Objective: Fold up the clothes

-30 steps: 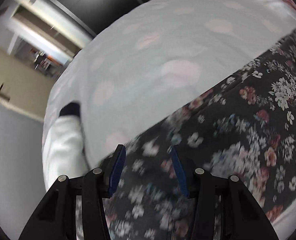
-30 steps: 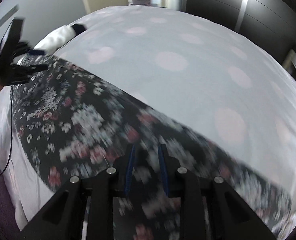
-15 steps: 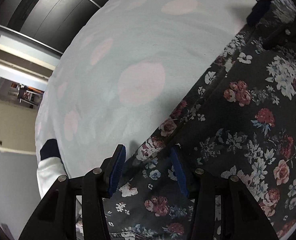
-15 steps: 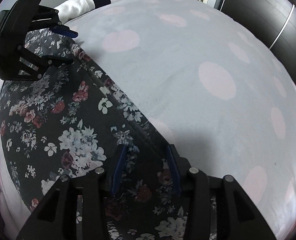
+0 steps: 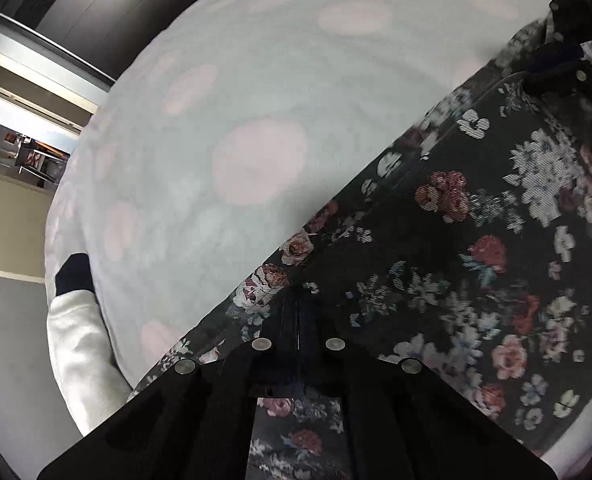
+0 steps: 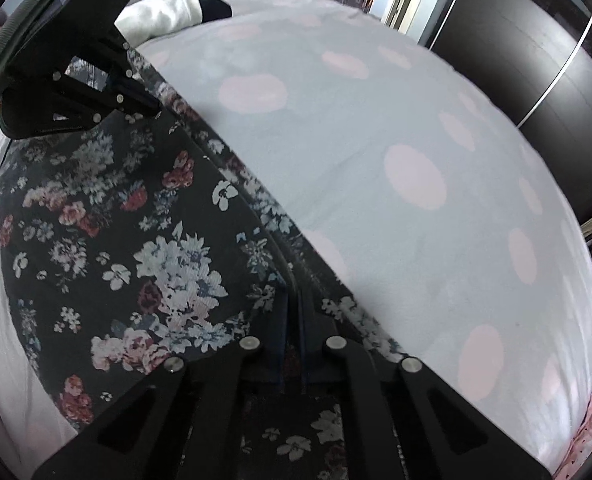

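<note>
1. the bed (image 6: 396,128) has a pale cover with pink spots.
2. the flowery dark cloth (image 6: 128,216) lies flat on the bed's near side.
3. the left gripper (image 5: 298,312) and right gripper (image 6: 292,312) each have jaws pinching the cloth's far edge.
4. to fold well, lift both ends level and keep the edge straight.
</note>
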